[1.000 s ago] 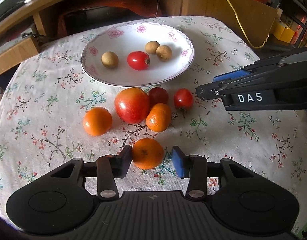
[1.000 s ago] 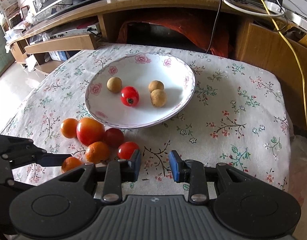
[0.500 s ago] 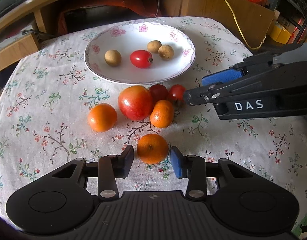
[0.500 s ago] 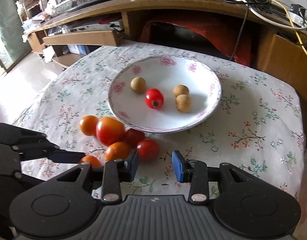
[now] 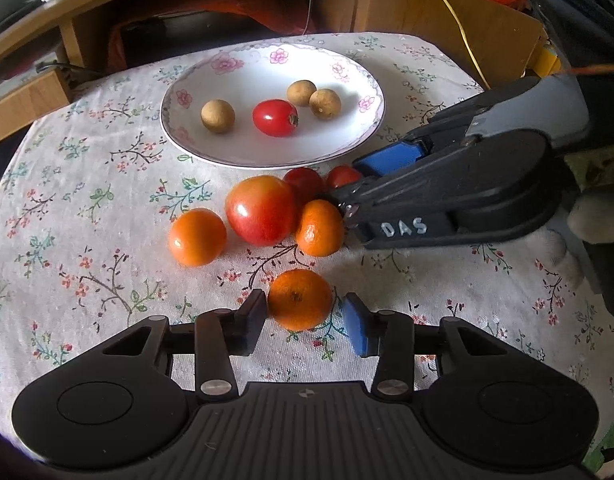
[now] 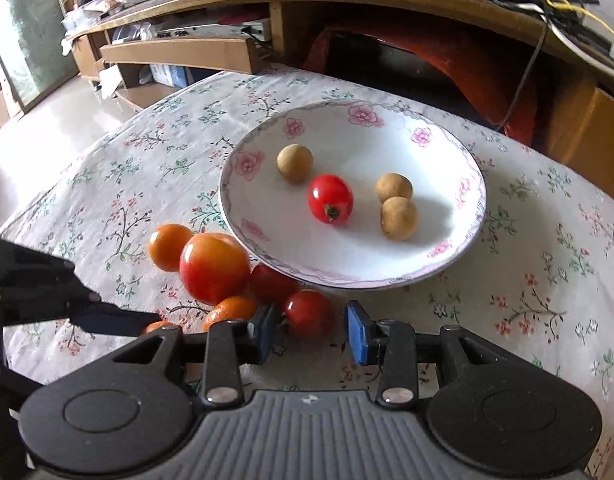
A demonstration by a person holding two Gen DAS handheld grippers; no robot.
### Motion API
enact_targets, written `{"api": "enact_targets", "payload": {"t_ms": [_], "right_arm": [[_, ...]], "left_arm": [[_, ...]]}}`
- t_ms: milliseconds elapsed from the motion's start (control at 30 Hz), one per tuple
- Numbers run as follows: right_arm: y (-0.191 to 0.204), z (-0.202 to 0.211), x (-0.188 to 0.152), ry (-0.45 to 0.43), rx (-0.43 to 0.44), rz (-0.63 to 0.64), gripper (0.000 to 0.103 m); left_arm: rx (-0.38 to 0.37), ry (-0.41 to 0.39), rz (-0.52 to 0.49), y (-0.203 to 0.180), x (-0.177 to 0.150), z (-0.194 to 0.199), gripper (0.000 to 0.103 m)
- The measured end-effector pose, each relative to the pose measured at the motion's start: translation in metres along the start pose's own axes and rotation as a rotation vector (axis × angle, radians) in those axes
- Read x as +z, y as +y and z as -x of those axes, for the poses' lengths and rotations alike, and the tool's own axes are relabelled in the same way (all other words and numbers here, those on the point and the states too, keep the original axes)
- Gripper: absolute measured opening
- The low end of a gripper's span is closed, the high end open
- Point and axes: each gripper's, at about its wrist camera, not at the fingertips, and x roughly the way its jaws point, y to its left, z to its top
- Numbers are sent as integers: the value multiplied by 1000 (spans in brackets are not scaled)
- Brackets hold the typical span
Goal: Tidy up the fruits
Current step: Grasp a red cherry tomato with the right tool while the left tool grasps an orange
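- Left hand-held gripper (image 5: 303, 318) open around the nearest tangerine (image 5: 299, 299), one pad touching or almost, other side gapped, nothing clamped yet.
- Right hand-held gripper (image 6: 310, 328) open too, straddling a small red tomato (image 6: 308, 313) on the worktop (image 6: 547, 280) just beside the plate (image 6: 473, 168).
- Could go wrong: closing off-centre, round fruit squirting out and rolling; the right one probably nudging the packed pile.
- Count: three tangerines, one big tomato (image 5: 261, 209), two small tomatoes off the plate.
- On the plate: one small tomato (image 6: 330, 198), three longans.
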Motion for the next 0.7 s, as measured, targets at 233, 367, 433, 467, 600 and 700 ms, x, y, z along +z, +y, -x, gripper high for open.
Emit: {"api": "enact_targets", "payload": {"t_ms": [233,367,433,467,600,700], "right_arm": [[-1,5,-2,13,-25,-25,29],[0,11,-9,26,-27,-35,29],[0,17,-15,34,-25,-42,29],[1,20,-18,37,-27,-41,29],[9,36,-28,42,-26,-26,29],[16,50,-38,53,-22,-13,29]], "left_arm": [[6,-2,-2,1,-1,0,48],[10,-1,12,2,-1,1,43],[10,2,12,0,-1,1,42],[10,2,10,-1,-1,3,42],[9,0,-3,-6,-4,11,42],[4,-3,0,-9,-8,17,42]]}}
